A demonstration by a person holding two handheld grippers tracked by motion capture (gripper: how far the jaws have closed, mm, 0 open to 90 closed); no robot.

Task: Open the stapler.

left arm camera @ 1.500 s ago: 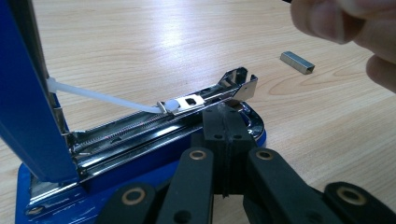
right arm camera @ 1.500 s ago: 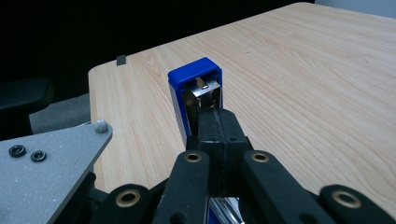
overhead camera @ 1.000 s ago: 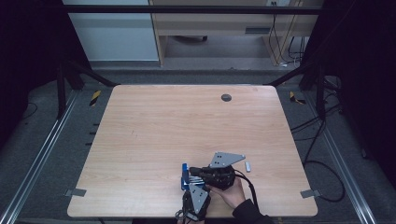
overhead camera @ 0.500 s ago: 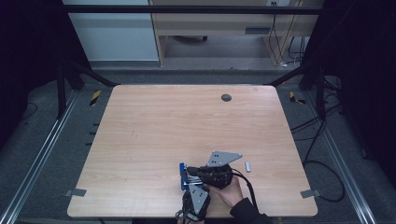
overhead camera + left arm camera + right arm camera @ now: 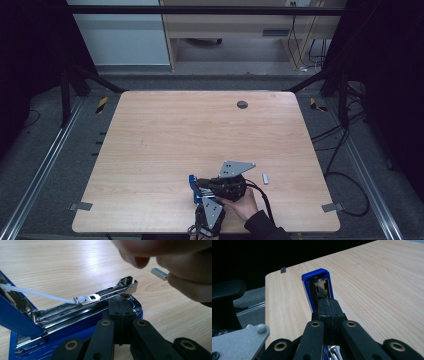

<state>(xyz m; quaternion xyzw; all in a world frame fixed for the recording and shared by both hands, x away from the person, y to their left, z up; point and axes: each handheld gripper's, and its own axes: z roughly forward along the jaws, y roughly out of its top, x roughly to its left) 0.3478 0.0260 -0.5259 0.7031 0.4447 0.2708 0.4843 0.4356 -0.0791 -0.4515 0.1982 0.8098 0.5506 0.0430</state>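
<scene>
A blue stapler (image 5: pixel 193 188) lies near the table's front edge, its lid swung open. In the left gripper view the chrome magazine (image 5: pixel 87 305) lies bare, and a white pusher rod (image 5: pixel 37 293) runs from it to the raised blue lid. My left gripper (image 5: pixel 120 305) is shut, its tips against the stapler's blue base. My right gripper (image 5: pixel 328 305) is shut too and points along the raised blue lid (image 5: pixel 317 281), right up against it. From above, the left gripper (image 5: pixel 205 200) comes in from the front and the right gripper (image 5: pixel 201 183) lies across, pointing left.
A small strip of staples (image 5: pixel 265 178) lies on the wood to the right of the stapler, also in the left gripper view (image 5: pixel 159 273). The person's fingers (image 5: pixel 175 270) hang over it. A round cable hole (image 5: pixel 242 104) sits at the back of the table (image 5: pixel 150 135).
The right gripper has shifted very slightly to the left over the stapler. The left gripper and the stapler have kept still.
</scene>
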